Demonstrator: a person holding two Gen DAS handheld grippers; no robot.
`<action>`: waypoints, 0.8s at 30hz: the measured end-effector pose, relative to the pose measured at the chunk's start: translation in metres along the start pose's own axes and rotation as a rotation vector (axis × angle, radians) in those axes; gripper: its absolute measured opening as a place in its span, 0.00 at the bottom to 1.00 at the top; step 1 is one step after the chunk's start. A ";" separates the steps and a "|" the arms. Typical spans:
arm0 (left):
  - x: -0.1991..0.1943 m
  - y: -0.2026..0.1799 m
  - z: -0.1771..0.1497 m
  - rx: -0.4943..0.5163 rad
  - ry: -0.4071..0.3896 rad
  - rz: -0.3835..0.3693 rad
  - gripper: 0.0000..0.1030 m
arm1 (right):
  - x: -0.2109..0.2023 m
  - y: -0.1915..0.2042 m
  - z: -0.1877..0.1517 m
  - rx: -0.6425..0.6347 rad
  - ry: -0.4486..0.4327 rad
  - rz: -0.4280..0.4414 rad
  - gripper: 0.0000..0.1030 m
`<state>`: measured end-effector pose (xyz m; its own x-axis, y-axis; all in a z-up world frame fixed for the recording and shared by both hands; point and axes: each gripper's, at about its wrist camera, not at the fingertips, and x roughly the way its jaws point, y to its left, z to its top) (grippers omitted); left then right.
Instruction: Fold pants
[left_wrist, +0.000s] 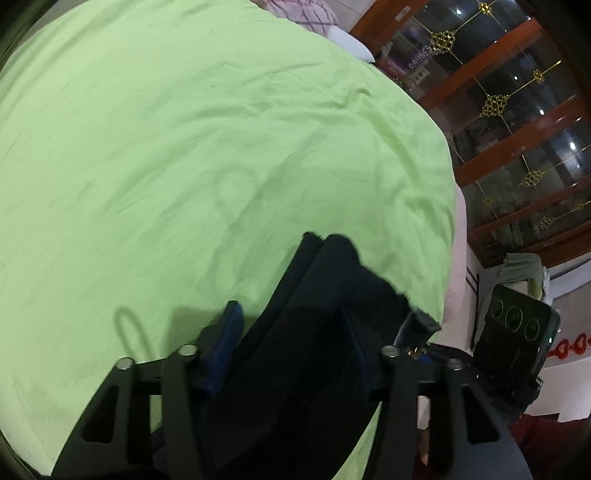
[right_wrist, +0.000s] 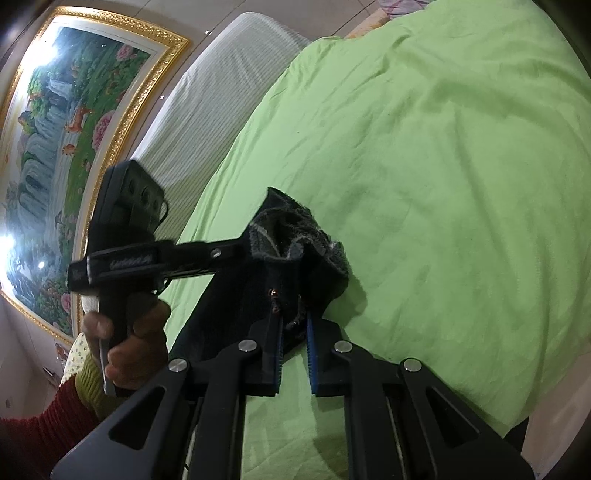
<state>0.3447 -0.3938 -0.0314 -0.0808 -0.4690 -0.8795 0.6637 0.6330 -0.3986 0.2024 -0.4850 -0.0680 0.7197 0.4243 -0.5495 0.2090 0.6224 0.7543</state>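
Dark pants (right_wrist: 295, 258) lie bunched on the green bedsheet (right_wrist: 443, 166), their fleecy waistband raised off the bed. My right gripper (right_wrist: 293, 317) is shut on the waistband's near edge. The left gripper (right_wrist: 240, 251), held by a person's hand (right_wrist: 136, 339), reaches the waistband from the left. In the left wrist view the pants (left_wrist: 314, 295) fill the gap of my left gripper (left_wrist: 291, 328). Its left blue pad (left_wrist: 227, 328) sits against the cloth, and cloth covers the other finger. Whether the pads press is unclear.
The green sheet (left_wrist: 184, 147) spreads far ahead of both grippers. A white mattress edge (right_wrist: 221, 92) and a gold-framed painting (right_wrist: 55, 147) lie left in the right wrist view. A wooden glass cabinet (left_wrist: 517, 110) stands past the bed edge.
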 end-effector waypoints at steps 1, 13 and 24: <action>0.002 -0.001 0.000 0.006 -0.001 0.003 0.41 | 0.000 0.001 0.000 -0.007 -0.001 0.001 0.11; -0.031 -0.001 -0.018 -0.012 -0.111 -0.082 0.12 | -0.009 0.028 0.003 -0.107 -0.011 0.031 0.11; -0.115 -0.005 -0.060 -0.004 -0.284 -0.128 0.11 | -0.014 0.101 0.002 -0.291 0.010 0.218 0.11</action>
<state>0.3061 -0.3067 0.0561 0.0474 -0.6980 -0.7146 0.6586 0.5597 -0.5030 0.2148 -0.4297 0.0170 0.7199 0.5729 -0.3919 -0.1466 0.6774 0.7209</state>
